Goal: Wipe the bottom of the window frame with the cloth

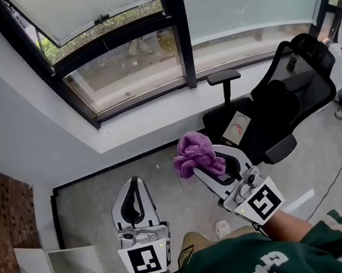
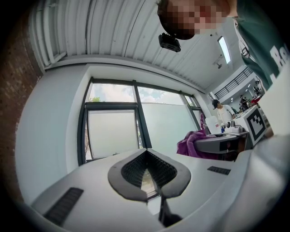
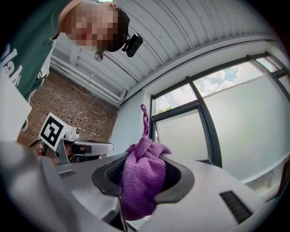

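My R tongs are clamped on the purple cloth, which is bunched up and bulges out past the tips at 11 o'clock. In the right gripper view the cloth fills the gap btw the jaws of the R tongs, w/ a thin loop sticking up at 12 o'clock. My L tongs are closed w/ nothing in them; in the left gripper view the pads of the L tongs meet at the tips and only glass shows through the slot behind. Both tongs are held up over the grey floor, L at 7 o'clock in the head view, R near centre, apart from each other.

The window frame is dark and sits at 12 o'clock, its bottom rail running above the white sill. The cloth is well short of that rail and isn't touching it. A black office chair stands at 2 o'clock, just beside the R tongs. A white shelf unit is at 8 o'clock, next to a brick wall
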